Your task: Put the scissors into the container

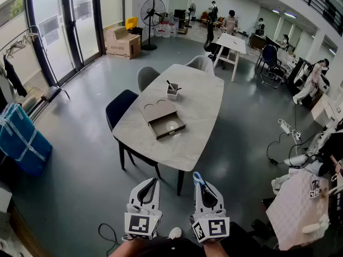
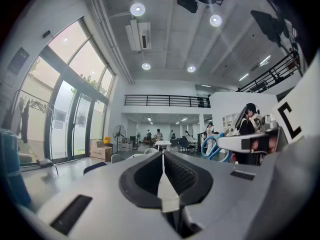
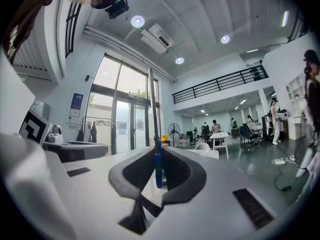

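A pale marble-topped table point(image 1: 198, 138) stands on the grey floor point(image 1: 80, 159) of a large open hall with tall glass doors point(image 1: 53, 31). On the table sit a small white square container point(image 1: 172, 92) and a flat brown drawer box point(image 1: 163, 119). The left hand-held gripper point(image 1: 154, 182) is clenched on nothing. The right hand-held gripper point(image 1: 200, 185) is clamped on the blue-handled steel scissors point(image 1: 198, 176), which are in the air, well apart from the container.

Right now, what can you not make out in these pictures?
- Scissors: right gripper view, edge-on in the right tool; blades open or closed, unclear.
- Container: head view, too small to see its contents.
- Open box: head view, round thing inside too small to identify.
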`<state>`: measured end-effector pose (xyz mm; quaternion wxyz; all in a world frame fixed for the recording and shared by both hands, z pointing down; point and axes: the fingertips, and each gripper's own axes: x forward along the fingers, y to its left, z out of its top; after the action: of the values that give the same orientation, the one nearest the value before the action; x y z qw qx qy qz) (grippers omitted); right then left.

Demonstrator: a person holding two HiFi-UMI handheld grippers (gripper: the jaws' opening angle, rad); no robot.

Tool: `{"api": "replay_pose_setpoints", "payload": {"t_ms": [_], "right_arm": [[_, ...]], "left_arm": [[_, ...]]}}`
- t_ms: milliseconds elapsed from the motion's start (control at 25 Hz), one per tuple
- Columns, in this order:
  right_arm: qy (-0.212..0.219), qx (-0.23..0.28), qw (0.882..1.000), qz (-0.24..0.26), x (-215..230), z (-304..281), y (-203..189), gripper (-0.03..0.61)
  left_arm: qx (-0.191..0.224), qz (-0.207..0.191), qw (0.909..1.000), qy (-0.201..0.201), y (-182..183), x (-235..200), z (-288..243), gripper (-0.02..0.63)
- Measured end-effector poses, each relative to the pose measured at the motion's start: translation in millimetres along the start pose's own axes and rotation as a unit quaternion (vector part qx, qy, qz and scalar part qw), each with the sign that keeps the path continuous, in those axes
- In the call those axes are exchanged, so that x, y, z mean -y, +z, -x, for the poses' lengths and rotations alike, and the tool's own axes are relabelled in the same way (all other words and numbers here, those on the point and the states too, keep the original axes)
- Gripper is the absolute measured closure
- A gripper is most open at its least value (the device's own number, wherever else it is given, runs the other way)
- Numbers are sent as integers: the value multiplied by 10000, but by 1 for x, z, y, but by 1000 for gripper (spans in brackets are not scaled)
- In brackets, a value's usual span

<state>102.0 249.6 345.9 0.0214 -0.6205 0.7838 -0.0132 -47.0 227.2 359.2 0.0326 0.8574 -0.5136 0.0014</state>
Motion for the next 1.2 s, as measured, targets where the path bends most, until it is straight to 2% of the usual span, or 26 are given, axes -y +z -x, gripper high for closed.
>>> {"api": "replay_pose_setpoints", "payload": {"t_ms": [240, 640, 1200], "right_arm": [[0, -7, 10000, -14, 3, 2, 0, 540], [118, 37, 9999, -21, 10, 4, 1, 540], [324, -74, 9994, -51, 42, 14, -15, 540]], "left_arm": [[-25, -149, 9999, -24, 2, 4, 0, 591], [-65, -172, 9998, 29, 3, 12, -4, 591], [-34, -100, 9995, 310, -8, 41, -7, 591]]}}
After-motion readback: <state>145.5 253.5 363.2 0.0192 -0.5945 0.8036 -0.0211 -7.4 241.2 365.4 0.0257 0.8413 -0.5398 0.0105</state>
